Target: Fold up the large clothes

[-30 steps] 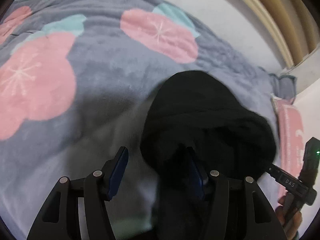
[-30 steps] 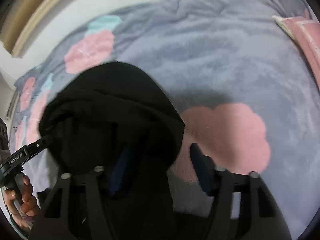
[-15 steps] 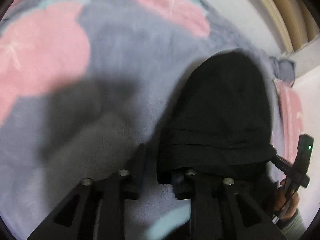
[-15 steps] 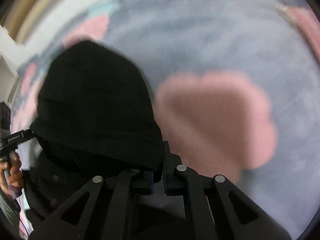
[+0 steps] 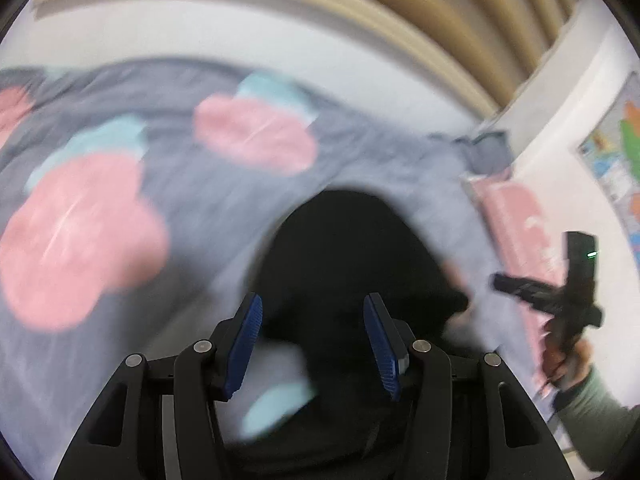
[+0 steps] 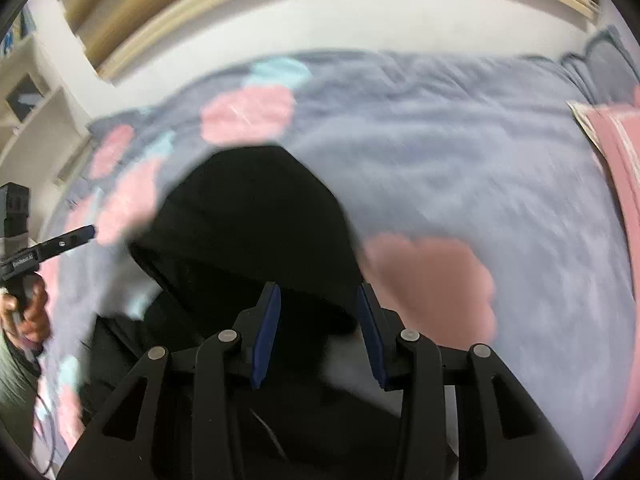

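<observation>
A black hooded garment lies on a grey blanket with pink flowers. Its hood points away from me, flat on the blanket. My left gripper is open and empty, its blue pads spread above the garment's near part. My right gripper is open and empty too, pads on either side of the hood's lower edge. Each gripper shows in the other's view, the right one and the left one. Both views are blurred by motion.
The blanket covers a bed against a white wall with a wooden frame. A pink folded cloth lies at the right edge. A shelf stands at the left, a colourful poster hangs at the right.
Both grippers were shut on the hood's lower edge half a second ago. Both have opened and let go, and have lifted back. The hood now lies flat.
</observation>
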`<action>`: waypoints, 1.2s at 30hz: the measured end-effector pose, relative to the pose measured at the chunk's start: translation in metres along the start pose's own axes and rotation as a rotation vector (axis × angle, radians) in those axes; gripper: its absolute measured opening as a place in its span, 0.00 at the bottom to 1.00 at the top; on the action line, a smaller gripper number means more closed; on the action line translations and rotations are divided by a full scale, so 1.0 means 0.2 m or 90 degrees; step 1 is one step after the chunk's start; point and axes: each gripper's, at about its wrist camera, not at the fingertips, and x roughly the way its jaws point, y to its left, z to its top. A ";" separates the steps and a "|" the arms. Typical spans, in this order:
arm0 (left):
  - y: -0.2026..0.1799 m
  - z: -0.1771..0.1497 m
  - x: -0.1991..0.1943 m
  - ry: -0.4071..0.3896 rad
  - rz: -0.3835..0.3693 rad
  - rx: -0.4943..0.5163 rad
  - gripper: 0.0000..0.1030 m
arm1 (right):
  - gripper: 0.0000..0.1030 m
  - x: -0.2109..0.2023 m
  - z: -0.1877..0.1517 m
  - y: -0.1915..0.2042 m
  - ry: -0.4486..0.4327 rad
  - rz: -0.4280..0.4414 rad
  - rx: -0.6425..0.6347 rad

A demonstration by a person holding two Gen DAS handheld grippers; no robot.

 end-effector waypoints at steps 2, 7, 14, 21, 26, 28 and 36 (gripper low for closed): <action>-0.04 0.06 0.11 0.006 0.005 0.012 0.53 | 0.42 0.10 0.04 0.02 0.008 -0.016 -0.011; 0.07 -0.07 0.47 0.117 0.024 -0.021 0.53 | 0.42 0.46 -0.12 -0.02 0.121 -0.026 -0.023; 0.17 -0.21 0.63 0.145 0.028 -0.039 0.53 | 0.40 0.56 -0.21 -0.11 0.135 -0.001 0.004; -0.03 -0.07 0.29 0.082 -0.027 0.075 0.55 | 0.43 0.30 -0.07 -0.09 0.110 0.056 -0.031; -0.05 0.17 0.25 0.067 -0.016 0.108 0.75 | 0.48 0.24 0.14 -0.07 0.087 0.064 -0.085; -0.01 0.24 0.32 0.086 -0.019 0.103 0.75 | 0.48 0.29 0.22 -0.06 0.095 0.057 -0.101; 0.16 0.35 0.71 0.175 -0.082 0.045 0.75 | 0.48 0.66 0.40 -0.08 0.160 0.095 -0.092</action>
